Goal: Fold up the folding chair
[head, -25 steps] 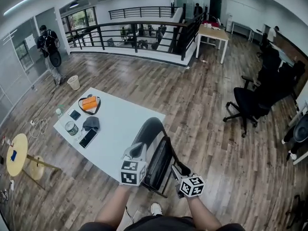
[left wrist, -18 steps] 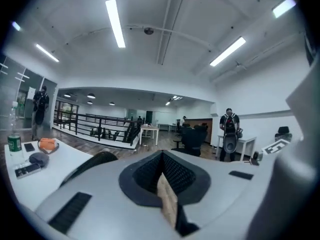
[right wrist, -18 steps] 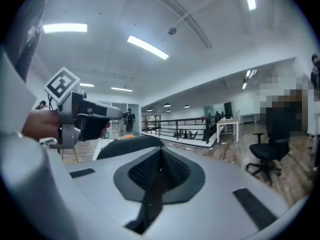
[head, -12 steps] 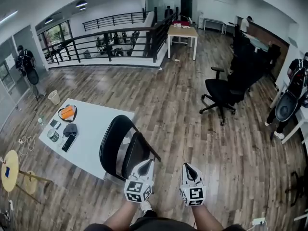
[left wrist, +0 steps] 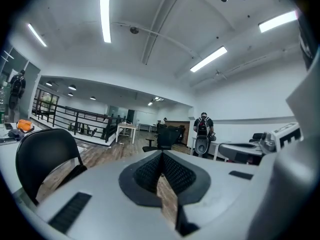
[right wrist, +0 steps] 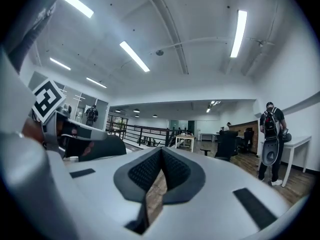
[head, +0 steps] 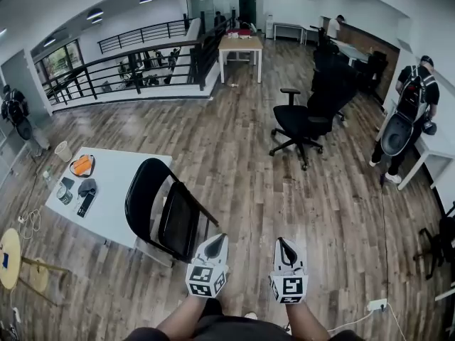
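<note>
The black folding chair [head: 167, 212] stands on the wood floor beside the white table [head: 124, 180], its seat tipped steeply up close to the backrest. Neither gripper touches it. My left gripper [head: 215, 244] and right gripper [head: 286, 247] hover side by side near my body, to the right of the chair, both shut with nothing between the pads. In the left gripper view the chair's rounded backrest [left wrist: 42, 154] shows at the left, beyond the shut left gripper [left wrist: 161, 169]. The right gripper [right wrist: 161, 166] points across the room, with the left gripper's marker cube [right wrist: 46, 100] at its left.
Small items lie on the table, among them an orange object [head: 82, 165]. A black office chair [head: 302, 123] stands ahead. A person with a backpack [head: 409, 109] stands at the right by a desk. A black railing [head: 142, 62] runs along the back; a round yellow side table [head: 8, 251] is at the left.
Both grippers have come off the chair and drawn back toward my body. My view has swung right, so the chair now sits to the left, its seat tipped up.
</note>
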`<state>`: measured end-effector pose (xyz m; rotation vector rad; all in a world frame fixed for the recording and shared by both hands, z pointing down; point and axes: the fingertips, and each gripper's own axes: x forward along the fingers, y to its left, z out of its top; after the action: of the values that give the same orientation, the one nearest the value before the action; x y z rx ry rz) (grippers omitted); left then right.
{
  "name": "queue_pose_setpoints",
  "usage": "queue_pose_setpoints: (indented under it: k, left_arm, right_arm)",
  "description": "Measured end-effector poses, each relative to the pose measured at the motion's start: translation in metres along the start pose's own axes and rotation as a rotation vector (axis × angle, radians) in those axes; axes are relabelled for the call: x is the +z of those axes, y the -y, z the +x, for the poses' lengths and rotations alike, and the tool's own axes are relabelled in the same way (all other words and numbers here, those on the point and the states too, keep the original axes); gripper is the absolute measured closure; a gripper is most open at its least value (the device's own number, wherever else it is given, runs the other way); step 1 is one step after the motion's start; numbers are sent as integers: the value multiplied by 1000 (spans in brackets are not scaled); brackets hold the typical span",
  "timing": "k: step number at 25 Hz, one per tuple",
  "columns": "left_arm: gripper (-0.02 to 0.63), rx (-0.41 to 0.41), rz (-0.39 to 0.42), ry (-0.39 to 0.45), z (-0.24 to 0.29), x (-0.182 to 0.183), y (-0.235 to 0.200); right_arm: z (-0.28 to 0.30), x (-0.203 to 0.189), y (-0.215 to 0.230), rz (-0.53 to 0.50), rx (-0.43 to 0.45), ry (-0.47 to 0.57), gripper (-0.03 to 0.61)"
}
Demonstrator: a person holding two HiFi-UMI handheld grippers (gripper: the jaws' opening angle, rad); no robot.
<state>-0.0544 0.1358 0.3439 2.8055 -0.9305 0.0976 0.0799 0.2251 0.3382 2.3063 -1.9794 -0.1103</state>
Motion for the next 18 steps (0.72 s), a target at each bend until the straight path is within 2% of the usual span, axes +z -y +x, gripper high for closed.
queue_pose_setpoints:
  k: [9,18]
  left_arm:
    - [609,8,35,-10,-47,-26,40]
    - [609,20,73,-10,-64,-7,61]
  right_arm:
    - [-70,-8,9,8,-62,14,565]
    - [-90,21,14,-5,-73,64,565]
